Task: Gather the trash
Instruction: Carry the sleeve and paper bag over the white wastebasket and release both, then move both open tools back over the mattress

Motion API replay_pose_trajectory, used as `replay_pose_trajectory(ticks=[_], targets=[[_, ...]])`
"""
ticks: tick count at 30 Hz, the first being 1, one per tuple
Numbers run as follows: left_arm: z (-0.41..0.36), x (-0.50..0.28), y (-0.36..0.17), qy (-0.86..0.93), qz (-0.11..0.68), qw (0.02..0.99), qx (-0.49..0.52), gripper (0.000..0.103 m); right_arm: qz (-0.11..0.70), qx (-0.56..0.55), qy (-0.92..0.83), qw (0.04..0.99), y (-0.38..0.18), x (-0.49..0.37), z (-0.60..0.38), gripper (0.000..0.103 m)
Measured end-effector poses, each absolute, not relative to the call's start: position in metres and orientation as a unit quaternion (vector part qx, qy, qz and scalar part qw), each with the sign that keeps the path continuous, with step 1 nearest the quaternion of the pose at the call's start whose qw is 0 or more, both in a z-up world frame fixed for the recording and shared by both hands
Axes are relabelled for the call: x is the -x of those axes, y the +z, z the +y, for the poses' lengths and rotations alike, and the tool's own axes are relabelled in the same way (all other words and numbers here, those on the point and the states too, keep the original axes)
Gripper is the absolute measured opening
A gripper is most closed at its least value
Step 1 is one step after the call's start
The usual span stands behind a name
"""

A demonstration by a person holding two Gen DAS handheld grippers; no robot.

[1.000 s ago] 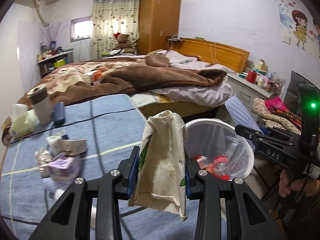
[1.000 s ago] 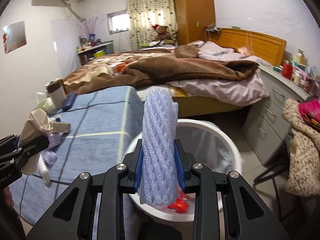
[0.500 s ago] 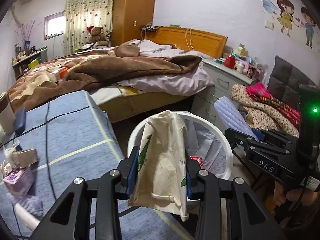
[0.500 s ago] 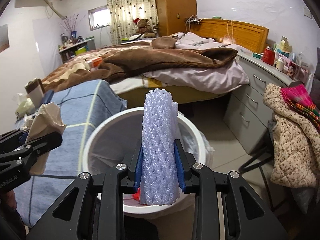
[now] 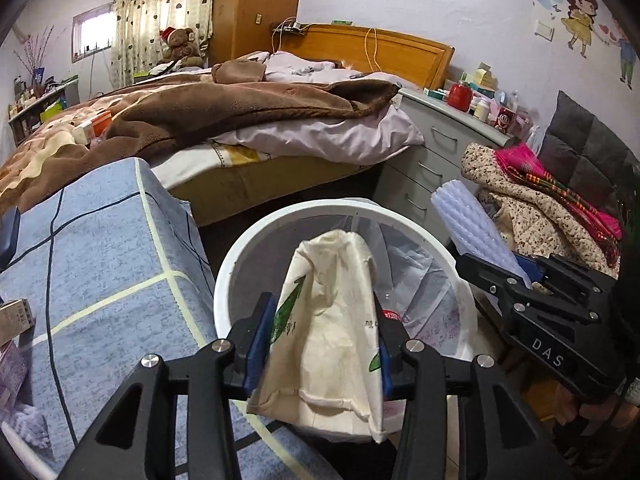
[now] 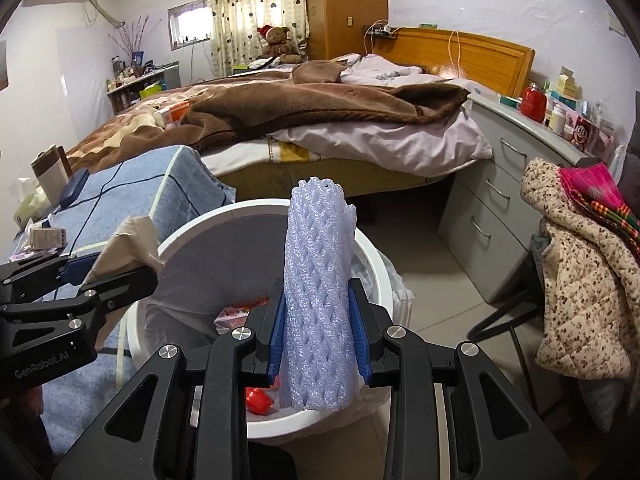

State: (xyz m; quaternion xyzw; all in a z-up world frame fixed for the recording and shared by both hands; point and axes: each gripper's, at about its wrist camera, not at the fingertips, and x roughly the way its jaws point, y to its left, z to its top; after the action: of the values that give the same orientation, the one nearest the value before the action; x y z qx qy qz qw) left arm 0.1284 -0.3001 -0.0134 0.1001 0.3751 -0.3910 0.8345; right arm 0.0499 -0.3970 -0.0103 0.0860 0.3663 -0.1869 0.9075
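Left gripper [image 5: 318, 344]: black two-finger tool with blue pads, clamped on a crumpled cream paper bag with green leaf print [image 5: 328, 332]. The bag stands upright between the pads, over the near rim of the bin; its lower edge hangs below the fingers.

Right gripper [image 6: 318, 336]: same make, clamped on a rolled lilac foam-net fruit sleeve [image 6: 318, 292]. The sleeve stands upright, rising well above the fingertips, over the bin's near side.

Round white plastic trash bin with a clear liner [image 6: 372, 256]: on the floor, just beside the blue checked cloth-covered surface [image 5: 104, 256]. Inside it lie red and pink scraps [image 6: 258, 400], partly hidden by the sleeve.

Each gripper appears in the other's view, one at either side of the bin.

Surroundings: unmade bed with a brown blanket [image 6: 304, 108] behind the bin; grey drawer unit [image 6: 492, 204] to the right; floral quilted jacket [image 6: 580, 280] draped at far right.
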Motion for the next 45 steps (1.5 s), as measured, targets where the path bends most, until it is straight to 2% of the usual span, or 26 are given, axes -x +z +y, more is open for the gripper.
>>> replay_pose_trajectory(ticks=[4, 7, 9, 11, 13, 32, 45], targets=[[-0.303, -0.132, -0.018, -0.393, 0.383, 0.83, -0.098, 0.055, 0.371, -0.083, -0.183, 0.907, -0.012, -0.052, -0.396, 0.031], [-0.302, -0.133, -0.019, -0.393, 0.386, 0.83, -0.092, 0.064, 0.37, -0.074, -0.193, 0.906, -0.013, -0.052, -0.397, 0.035], [-0.301, -0.133, -0.017, -0.385, 0.386, 0.833, -0.095, 0.067, 0.37, -0.074, -0.198, 0.905, -0.012, -0.052, -0.398, 0.041], [-0.299, -0.129, -0.013, -0.376, 0.371, 0.842, -0.108, 0.068, 0.365, -0.079, -0.198, 0.906, -0.011, -0.05, -0.399, 0.056], [-0.295, -0.128, -0.01, -0.379, 0.37, 0.842, -0.101, 0.069, 0.359, -0.082, -0.198, 0.908, -0.008, -0.048, -0.399, 0.061], [-0.234, -0.122, 0.015, -0.333, 0.327, 0.881, -0.083, 0.071, 0.321, -0.065, -0.171, 0.929, 0.015, -0.047, -0.367, 0.061], [-0.159, -0.125, 0.024, -0.27, 0.309, 0.91, -0.059, 0.074, 0.306, -0.067, -0.123, 0.942, 0.019, -0.066, -0.33, 0.061]])
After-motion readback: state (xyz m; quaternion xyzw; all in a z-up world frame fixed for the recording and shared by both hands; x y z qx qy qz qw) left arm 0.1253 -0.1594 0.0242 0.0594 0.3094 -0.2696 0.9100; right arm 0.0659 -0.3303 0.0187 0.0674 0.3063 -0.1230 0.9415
